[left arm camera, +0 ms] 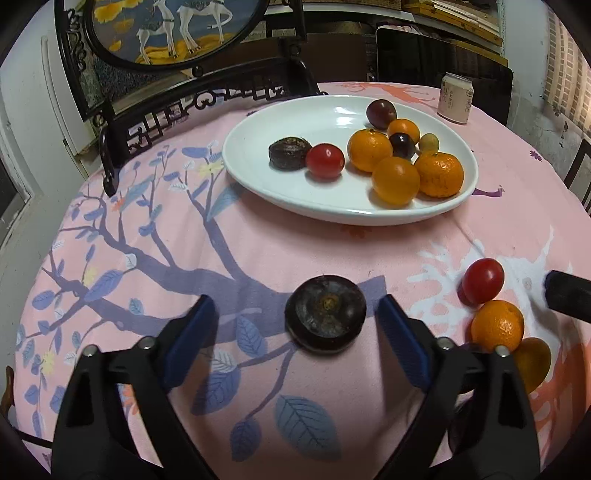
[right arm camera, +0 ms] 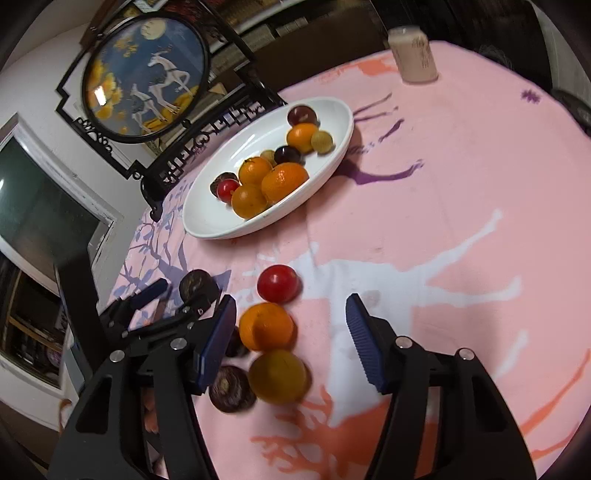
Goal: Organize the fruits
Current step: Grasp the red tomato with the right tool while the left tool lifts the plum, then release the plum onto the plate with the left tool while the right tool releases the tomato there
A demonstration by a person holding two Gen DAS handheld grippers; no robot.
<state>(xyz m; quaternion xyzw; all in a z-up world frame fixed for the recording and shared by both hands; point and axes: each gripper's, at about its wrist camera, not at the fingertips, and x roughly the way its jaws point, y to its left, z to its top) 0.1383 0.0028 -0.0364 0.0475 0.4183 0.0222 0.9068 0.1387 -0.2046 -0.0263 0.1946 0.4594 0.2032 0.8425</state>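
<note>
A white oval plate [left arm camera: 258, 173] [right arm camera: 207, 218] holds several fruits: oranges, red and dark round fruits and a dark flat one. On the pink cloth, a dark flat fruit [left arm camera: 325, 314] [right arm camera: 197, 284] lies between the fingers of my open left gripper [left arm camera: 295, 317], untouched. To its right lie a red fruit [left arm camera: 483, 280] [right arm camera: 277, 283], an orange [left arm camera: 496, 325] [right arm camera: 266, 326] and a yellow-orange fruit [left arm camera: 533, 363] [right arm camera: 277, 376]. My right gripper [right arm camera: 291, 338] is open, with the orange and yellow-orange fruit near its left finger. Another dark flat fruit [right arm camera: 231, 387] lies by that finger.
A pale drink can [left arm camera: 455, 98] [right arm camera: 413, 55] stands at the table's far side. A dark carved stand with a round painted deer panel [left arm camera: 166, 29] [right arm camera: 144, 74] rises behind the plate at the left. The left gripper shows in the right wrist view [right arm camera: 147, 295].
</note>
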